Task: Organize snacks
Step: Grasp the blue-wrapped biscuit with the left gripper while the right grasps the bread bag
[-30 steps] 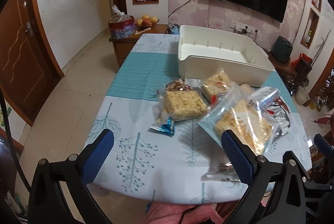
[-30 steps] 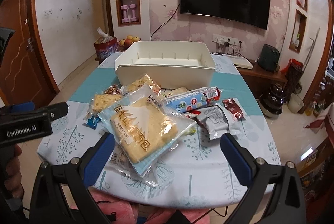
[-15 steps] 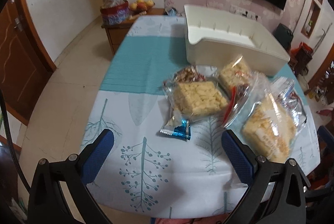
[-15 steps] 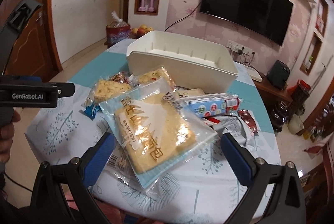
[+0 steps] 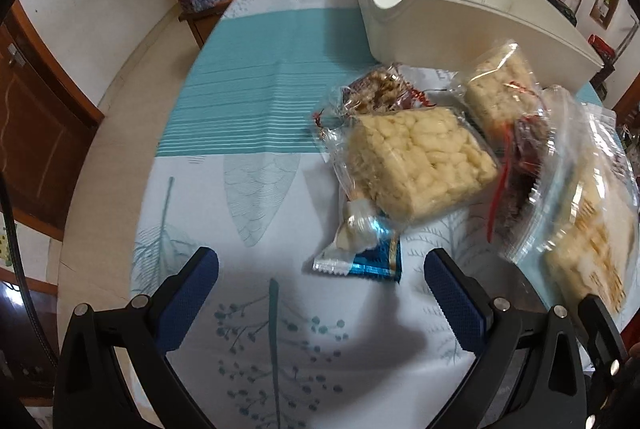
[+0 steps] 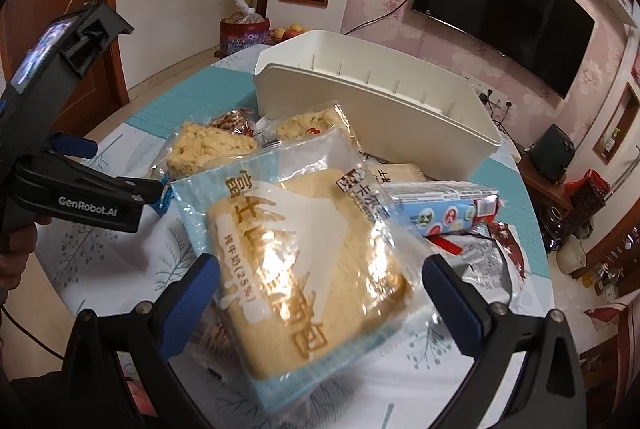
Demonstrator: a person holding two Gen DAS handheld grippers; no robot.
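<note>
The bread pack (image 6: 304, 261) is seen atop the snack pile before the white bin (image 6: 376, 109), between the spread fingers of the right gripper (image 6: 320, 301) (contact apparently none). The left gripper (image 5: 320, 293) is held wide near a blue candy (image 5: 360, 253).

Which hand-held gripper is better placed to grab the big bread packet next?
Right. The right hand-held gripper is open with the bread packet between its fingers; the left hand-held gripper faces the small blue wrapper.
</note>
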